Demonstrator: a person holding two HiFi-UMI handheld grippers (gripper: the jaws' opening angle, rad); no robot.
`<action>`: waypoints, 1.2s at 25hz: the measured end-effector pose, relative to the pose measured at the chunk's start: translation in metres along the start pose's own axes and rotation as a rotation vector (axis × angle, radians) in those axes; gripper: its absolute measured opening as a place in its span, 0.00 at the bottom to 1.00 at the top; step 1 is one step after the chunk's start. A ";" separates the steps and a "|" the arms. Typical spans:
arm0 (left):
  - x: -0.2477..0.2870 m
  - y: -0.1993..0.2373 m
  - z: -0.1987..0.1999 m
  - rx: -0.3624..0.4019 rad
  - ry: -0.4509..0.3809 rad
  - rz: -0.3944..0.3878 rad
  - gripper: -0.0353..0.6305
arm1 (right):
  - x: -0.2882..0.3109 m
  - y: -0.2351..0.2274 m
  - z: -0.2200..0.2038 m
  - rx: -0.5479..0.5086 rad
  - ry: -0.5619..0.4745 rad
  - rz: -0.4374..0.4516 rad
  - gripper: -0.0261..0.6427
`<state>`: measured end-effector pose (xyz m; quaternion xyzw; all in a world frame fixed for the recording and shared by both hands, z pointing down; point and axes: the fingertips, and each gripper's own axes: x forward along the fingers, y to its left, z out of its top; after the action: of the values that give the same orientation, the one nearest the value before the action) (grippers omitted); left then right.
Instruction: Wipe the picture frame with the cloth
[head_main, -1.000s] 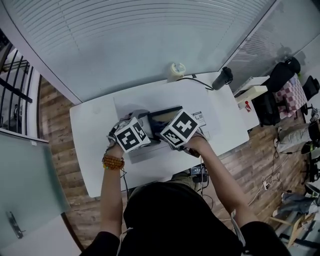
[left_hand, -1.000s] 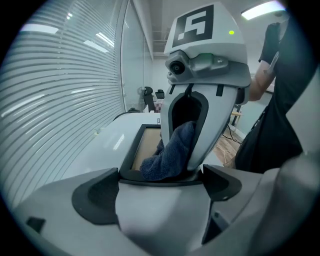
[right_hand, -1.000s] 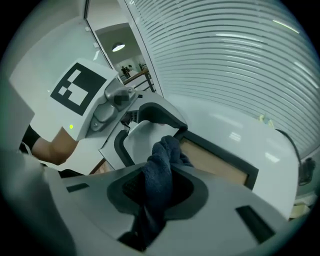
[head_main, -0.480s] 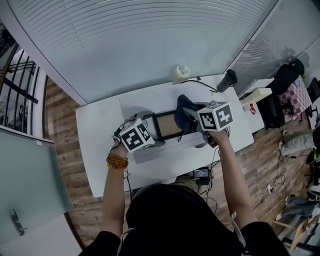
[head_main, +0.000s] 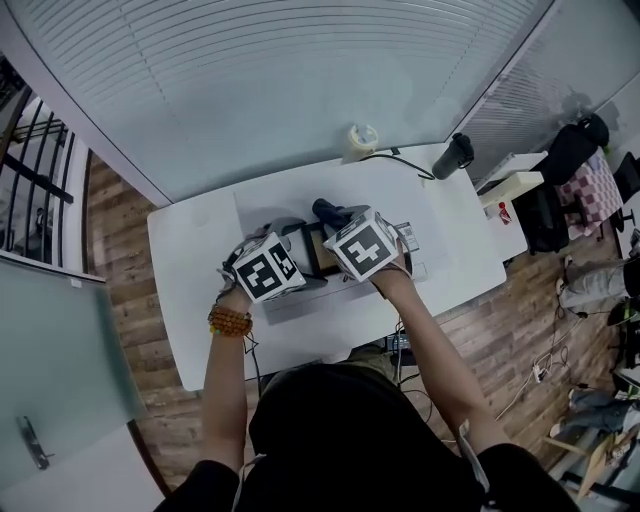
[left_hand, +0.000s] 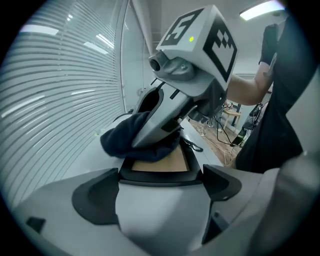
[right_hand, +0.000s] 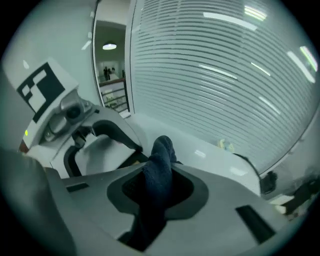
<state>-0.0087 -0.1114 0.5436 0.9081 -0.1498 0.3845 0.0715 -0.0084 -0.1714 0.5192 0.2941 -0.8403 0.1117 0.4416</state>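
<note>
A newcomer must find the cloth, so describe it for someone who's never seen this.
On the white table beside the blinds is a black picture frame. The cloth rests on it, pinched in the right hand-held gripper: the only soft, dark blue, bunched thing there.

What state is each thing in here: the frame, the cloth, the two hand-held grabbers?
picture frame: near edge clamped, cloth on its far end.
cloth: bunched, pinched, pressed on the picture frame.
left gripper: fingers shut on the picture frame.
right gripper: fingers shut on the cloth.
</note>
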 end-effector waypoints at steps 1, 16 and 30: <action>0.000 0.000 0.001 0.001 -0.004 0.000 0.83 | 0.003 0.011 0.006 0.048 -0.032 0.055 0.12; -0.001 -0.002 0.000 0.005 -0.005 -0.002 0.83 | -0.067 0.044 0.001 0.314 -0.248 0.651 0.12; 0.001 -0.001 -0.001 -0.009 -0.002 -0.001 0.83 | -0.033 0.006 -0.060 -0.002 0.063 -0.030 0.12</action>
<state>-0.0084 -0.1109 0.5455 0.9082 -0.1510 0.3828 0.0757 0.0435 -0.1263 0.5281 0.3024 -0.8215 0.1135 0.4698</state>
